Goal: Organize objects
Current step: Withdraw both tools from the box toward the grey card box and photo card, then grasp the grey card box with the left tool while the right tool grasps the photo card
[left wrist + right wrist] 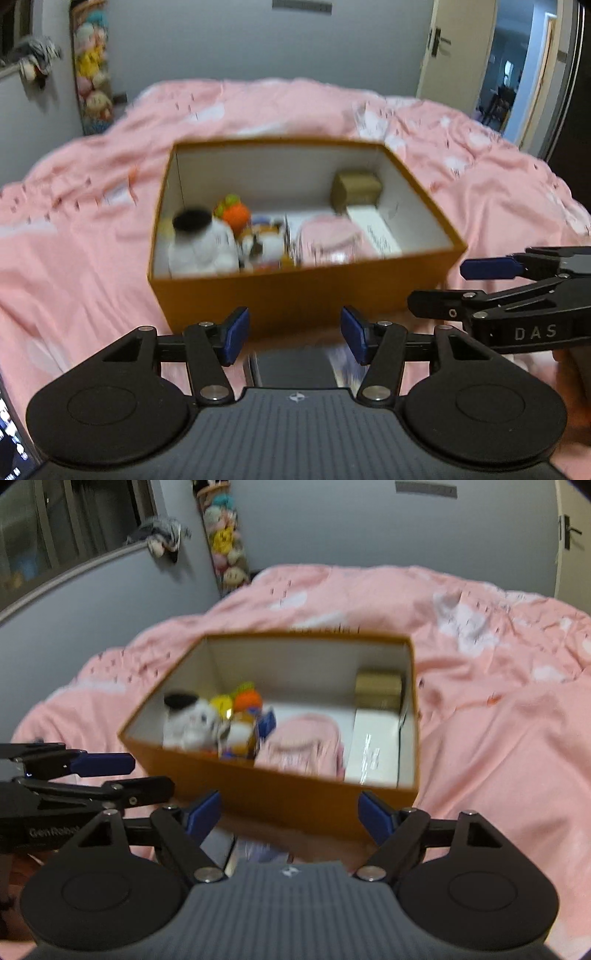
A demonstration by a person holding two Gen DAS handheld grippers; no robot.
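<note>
- while the orange box (303, 295) sits on the pink bedspread (92, 229), both grippers hang before its near long wall.
- left gripper (293, 334): jaws wide, empty.
- right gripper (291, 814): wider, empty, nearer the box's end with the white carton (375, 753).
- plush toys (207, 242) fill the opposite end.

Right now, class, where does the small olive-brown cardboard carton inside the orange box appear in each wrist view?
Left wrist view: the small olive-brown carton sits right of centre, in the far right corner of the open orange box.
Right wrist view: the carton is again right of centre, against the far right wall.
Shared landmark: the round orange plush toy.
</note>
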